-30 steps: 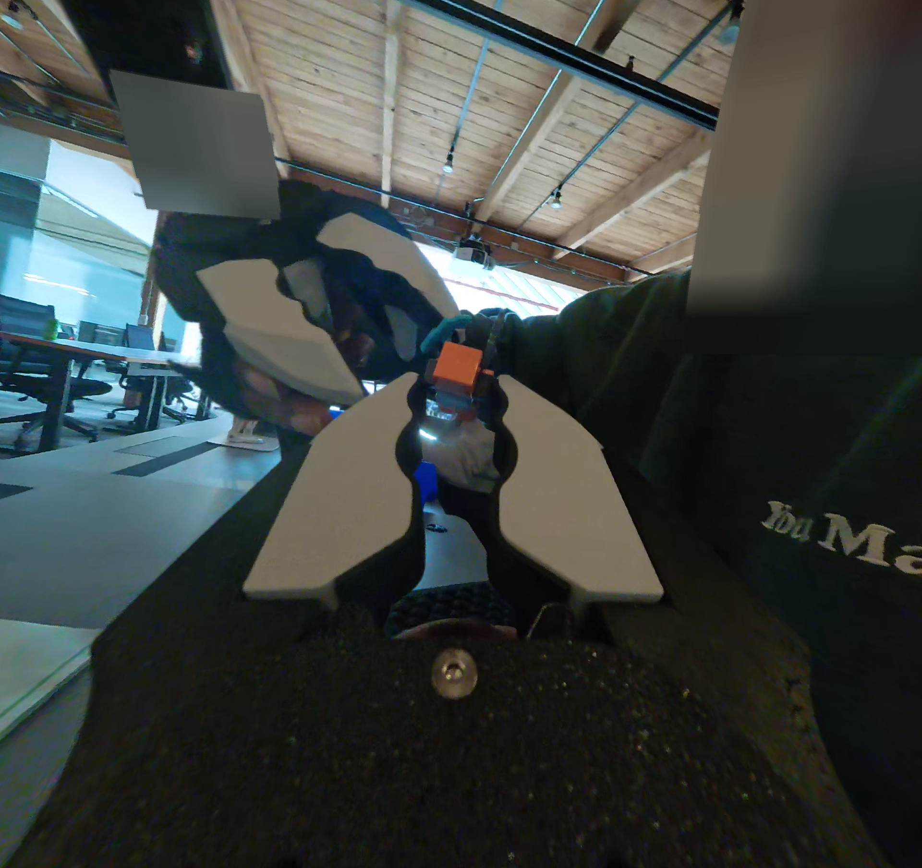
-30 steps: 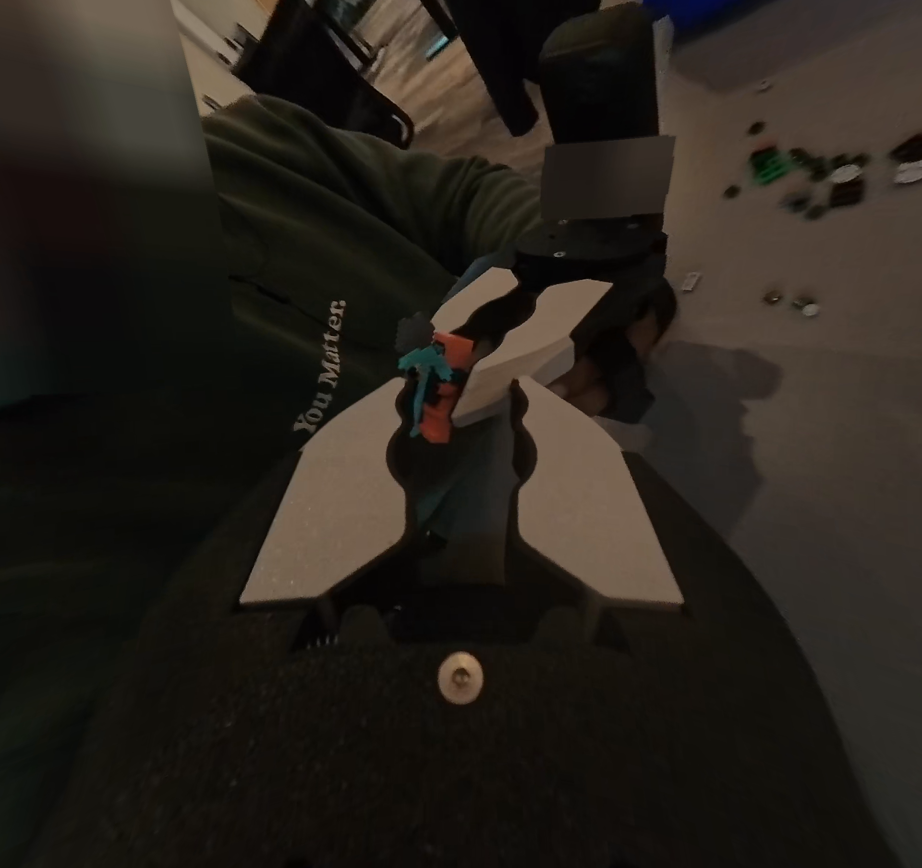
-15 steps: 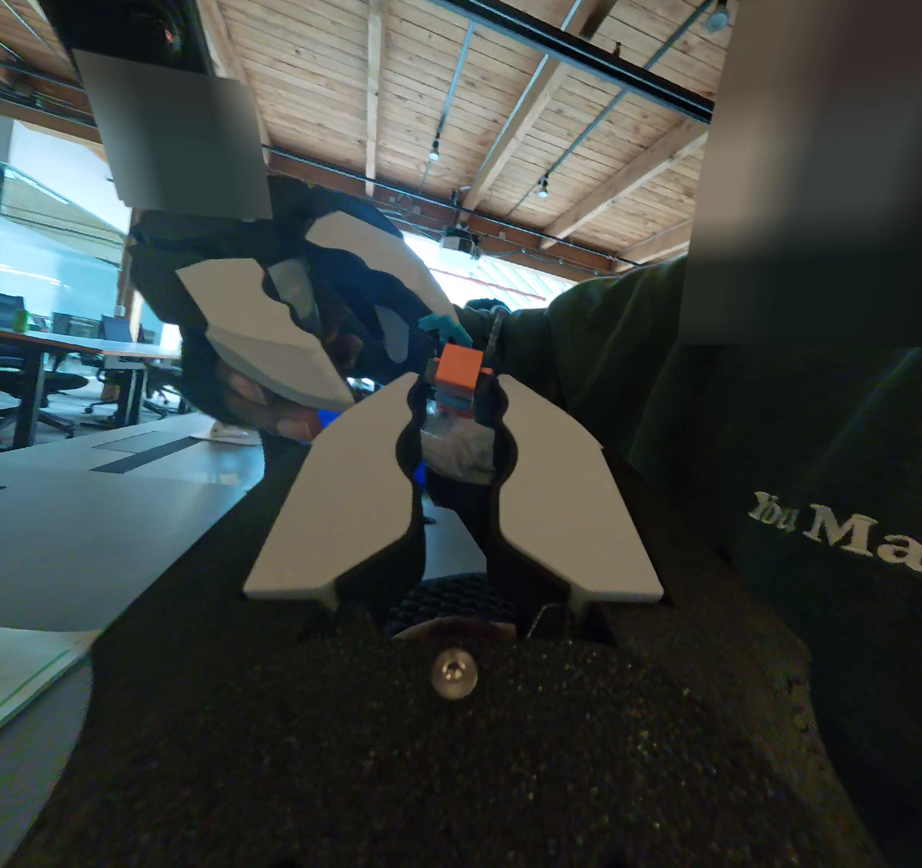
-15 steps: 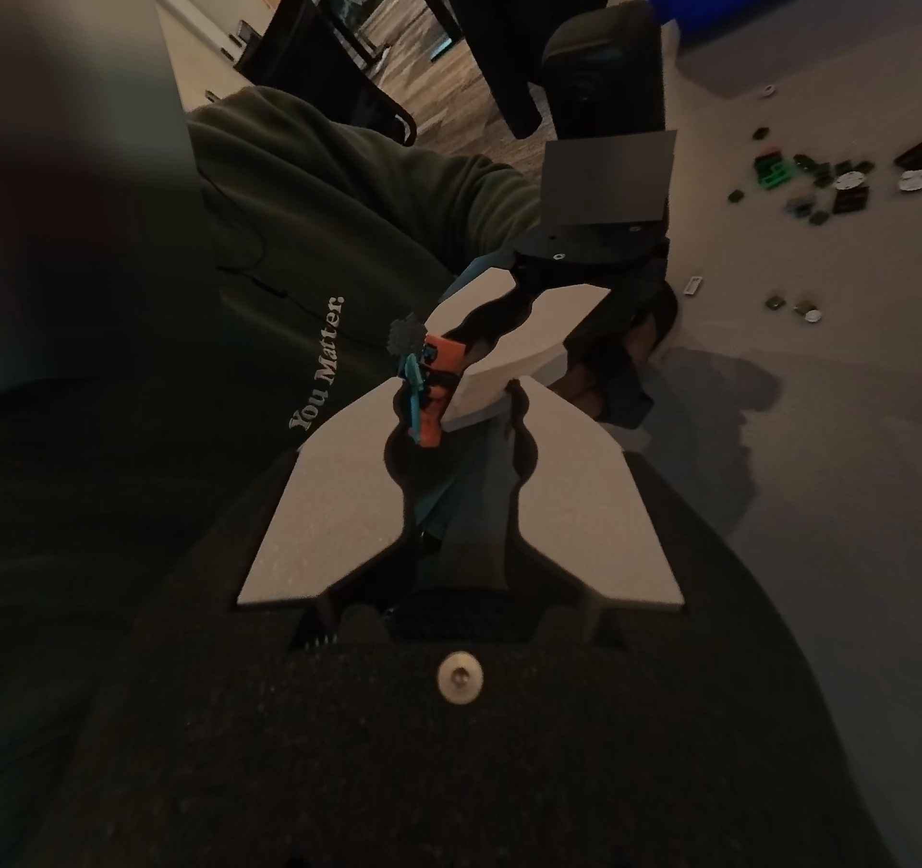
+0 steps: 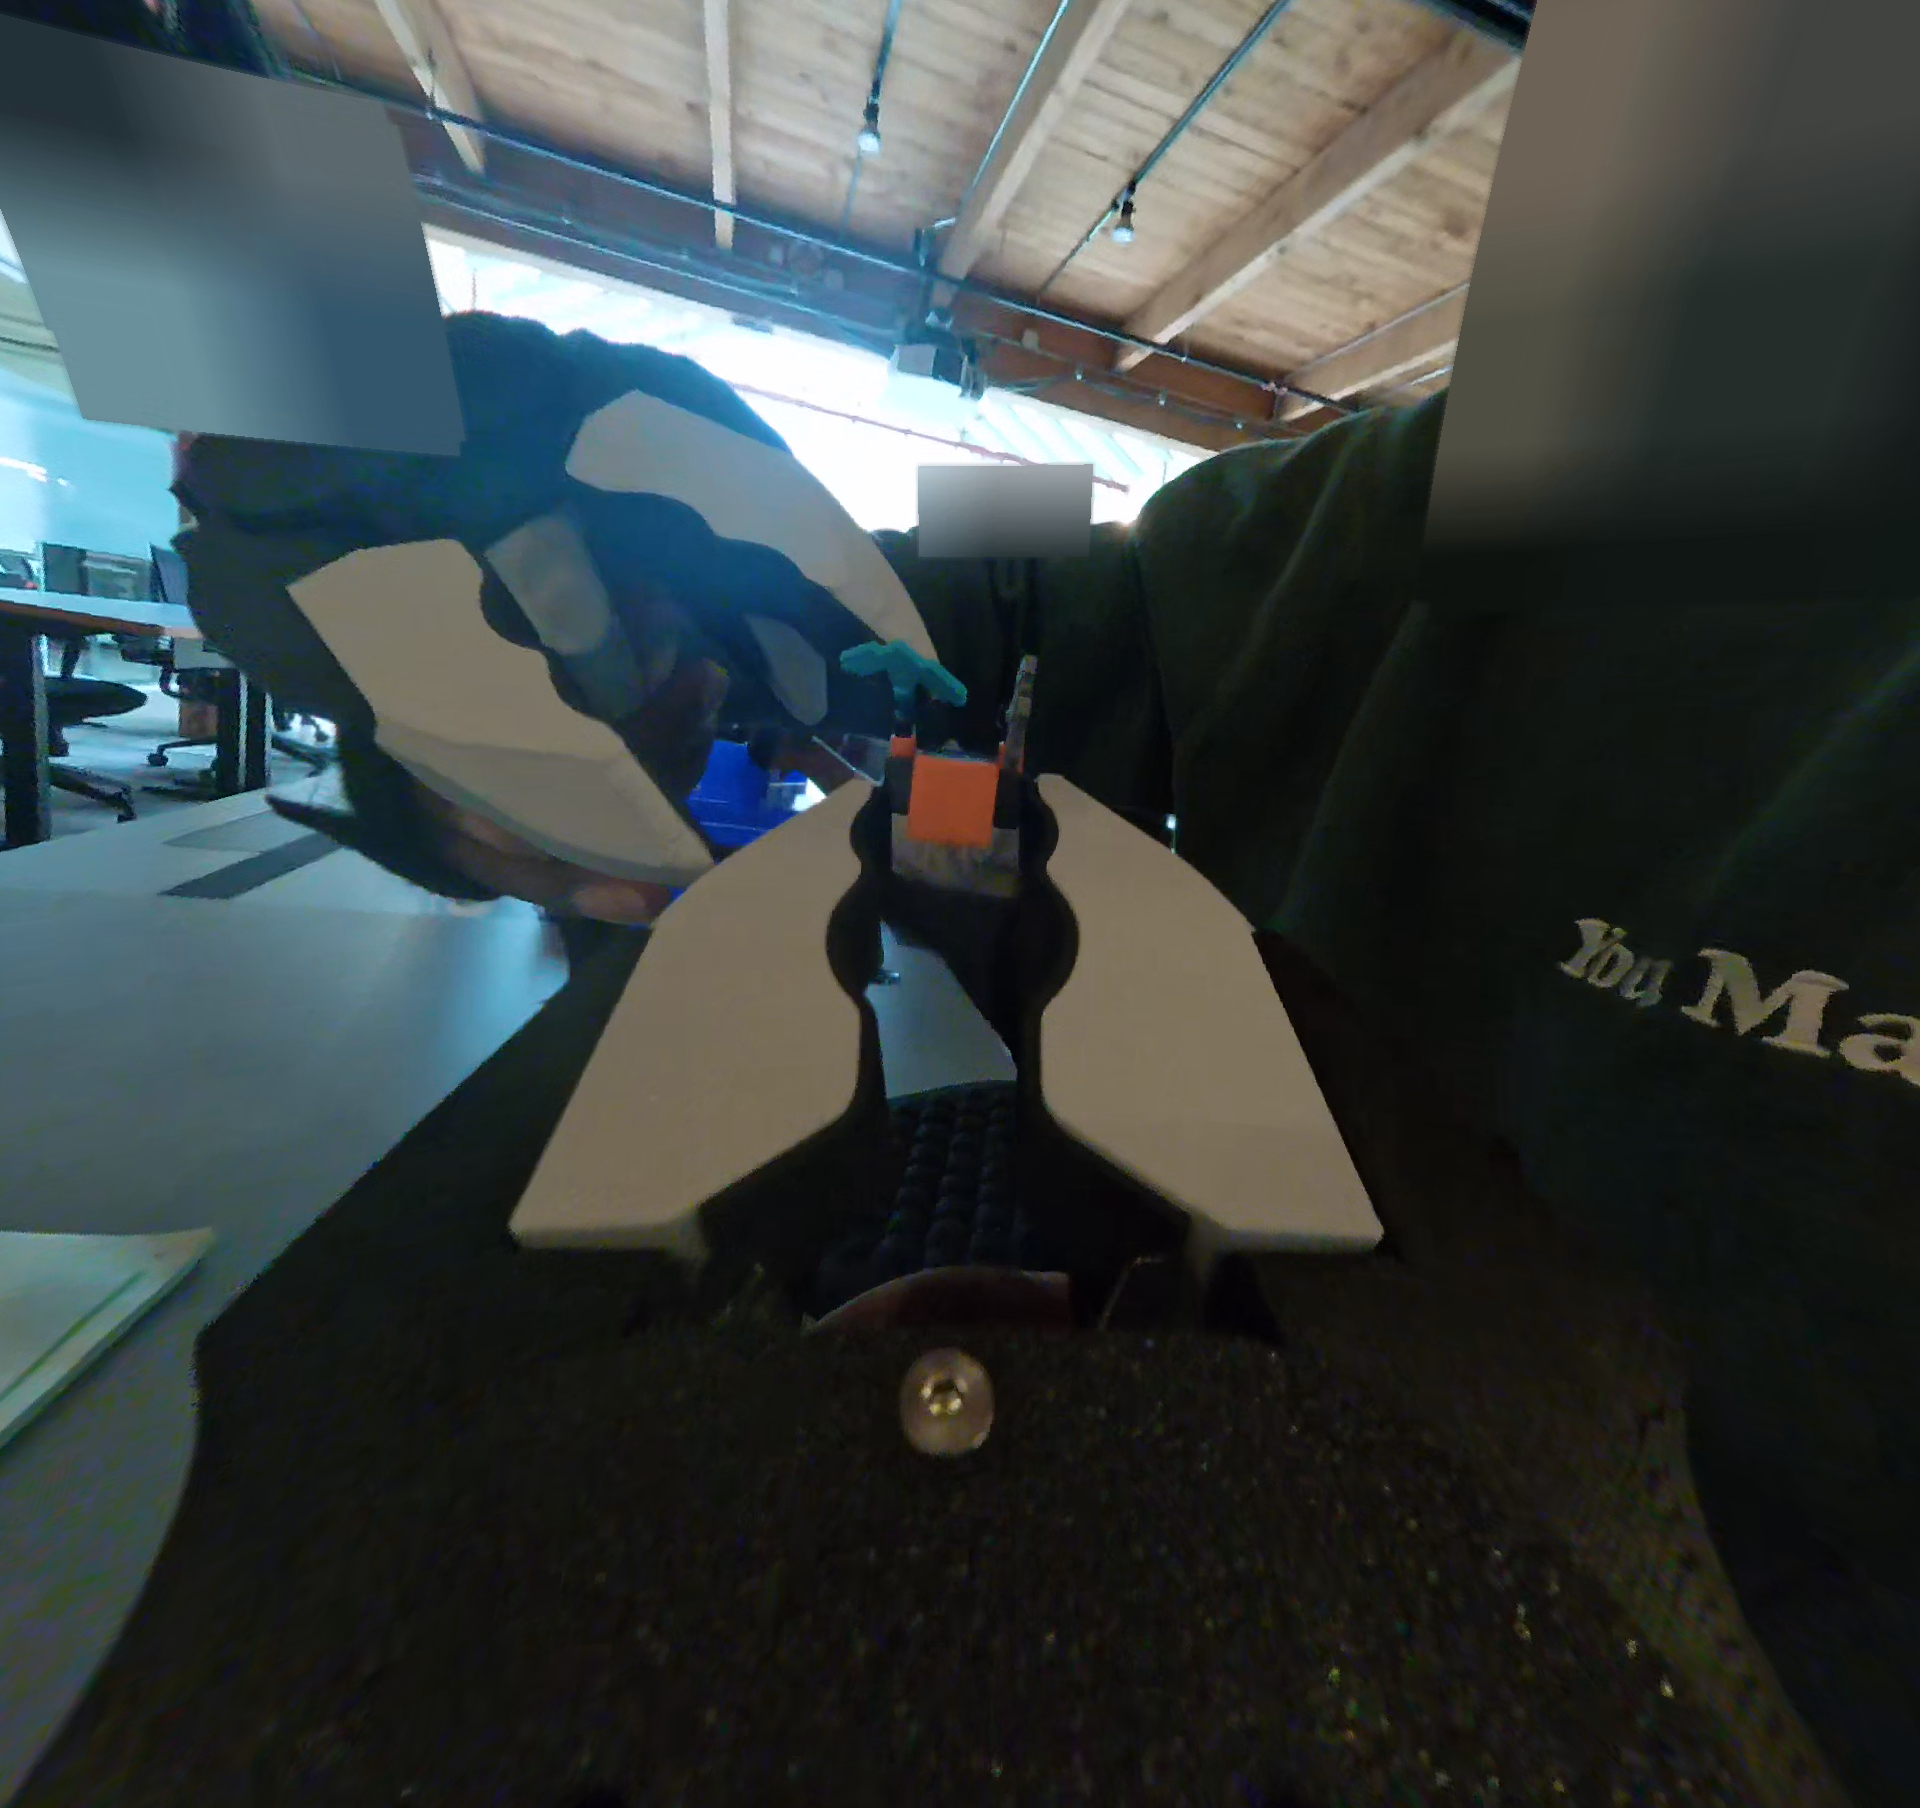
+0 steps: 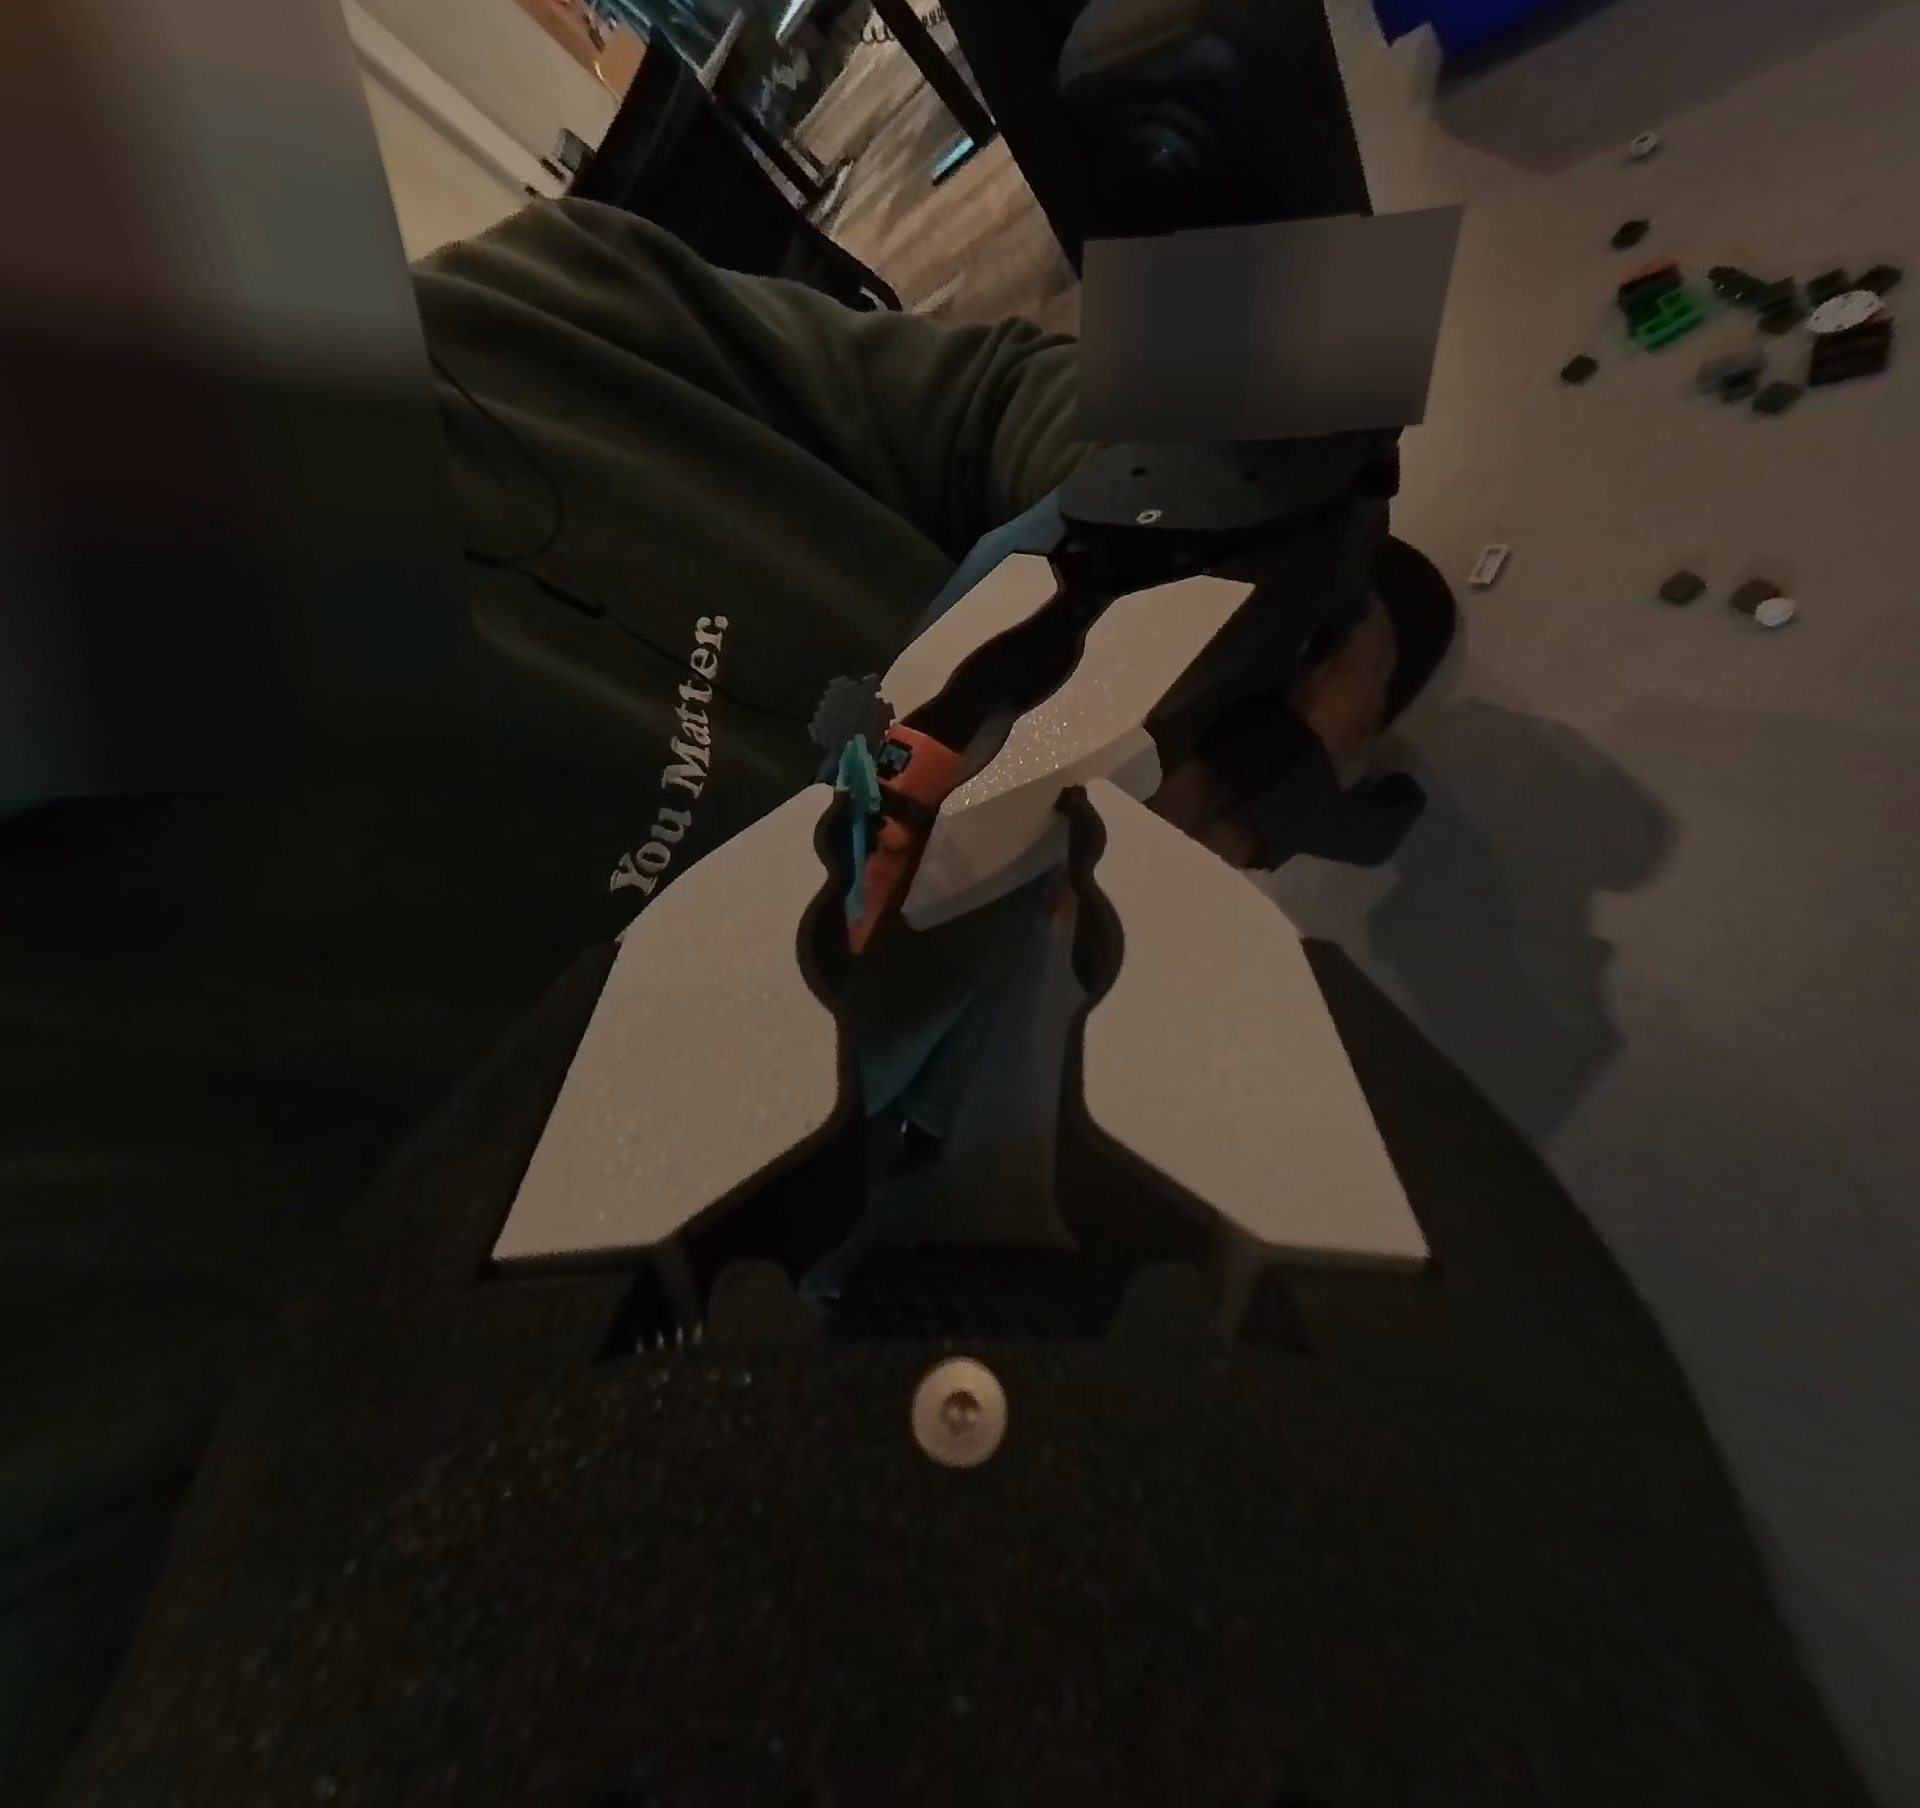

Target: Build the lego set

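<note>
Orange lego sub-assembly (image 5: 948, 802) is sitting clamped betw. the tips of the left tool (image 5: 951, 813), held up off the counter (image 5: 260, 979) in front of the person's dark green sweatshirt (image 5: 1558, 823). Teal piece (image 5: 902, 672) is sticking up from its top. Right tool (image 5: 727, 719) is hanging just beside it, upper-left, fingers apart and gripping nothing. Right wrist view: the build's long axis is running along the gap of the right tool (image 6: 951, 813), so it's the nearer one for the next press. Loose lego pieces (image 6: 1766, 324) are lying well apart.
</note>
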{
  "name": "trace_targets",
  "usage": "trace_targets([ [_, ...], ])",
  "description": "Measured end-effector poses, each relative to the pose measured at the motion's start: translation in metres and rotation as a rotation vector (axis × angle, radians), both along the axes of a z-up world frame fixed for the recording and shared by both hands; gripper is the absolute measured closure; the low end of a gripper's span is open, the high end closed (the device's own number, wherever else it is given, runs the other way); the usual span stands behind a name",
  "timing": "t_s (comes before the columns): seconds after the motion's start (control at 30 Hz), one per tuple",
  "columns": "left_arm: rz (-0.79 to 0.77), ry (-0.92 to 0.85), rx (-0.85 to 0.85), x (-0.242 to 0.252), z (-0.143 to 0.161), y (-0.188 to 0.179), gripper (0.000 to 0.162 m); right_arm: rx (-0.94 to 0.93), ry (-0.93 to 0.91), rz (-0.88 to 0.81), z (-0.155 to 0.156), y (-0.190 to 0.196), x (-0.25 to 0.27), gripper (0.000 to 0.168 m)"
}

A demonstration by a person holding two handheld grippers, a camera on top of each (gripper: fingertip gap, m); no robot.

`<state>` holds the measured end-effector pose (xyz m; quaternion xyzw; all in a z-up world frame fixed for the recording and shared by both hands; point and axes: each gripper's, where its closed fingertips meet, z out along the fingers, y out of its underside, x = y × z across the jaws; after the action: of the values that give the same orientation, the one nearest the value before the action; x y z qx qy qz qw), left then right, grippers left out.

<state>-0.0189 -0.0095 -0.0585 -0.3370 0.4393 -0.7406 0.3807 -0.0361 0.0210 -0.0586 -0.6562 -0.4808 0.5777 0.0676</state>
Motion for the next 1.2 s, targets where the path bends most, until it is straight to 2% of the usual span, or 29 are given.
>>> trace_targets([
  [0.2, 0.034, 0.058, 0.107, 0.004, -0.007, -0.002, 0.138, -0.029, -0.044, 0.013, -0.006, -0.006, 0.005, 0.126],
  [0.47, 0.119, 0.171, 0.336, 0.009, -0.022, -0.006, 0.137, -0.081, -0.068, 0.016, -0.019, -0.015, 0.010, 0.121],
  [0.73, 0.146, 0.191, 0.408, 0.011, -0.027, -0.007, 0.137, -0.167, -0.040, 0.015, -0.021, -0.025, 0.012, 0.131],
  [1.0, 0.138, 0.161, 0.396, 0.009, -0.024, -0.009, 0.138, -0.231, 0.032, 0.009, -0.019, -0.027, 0.010, 0.136],
  [1.2, 0.120, 0.081, 0.286, 0.004, -0.009, -0.005, 0.137, -0.260, 0.142, -0.038, -0.007, -0.022, 0.005, 0.136],
])
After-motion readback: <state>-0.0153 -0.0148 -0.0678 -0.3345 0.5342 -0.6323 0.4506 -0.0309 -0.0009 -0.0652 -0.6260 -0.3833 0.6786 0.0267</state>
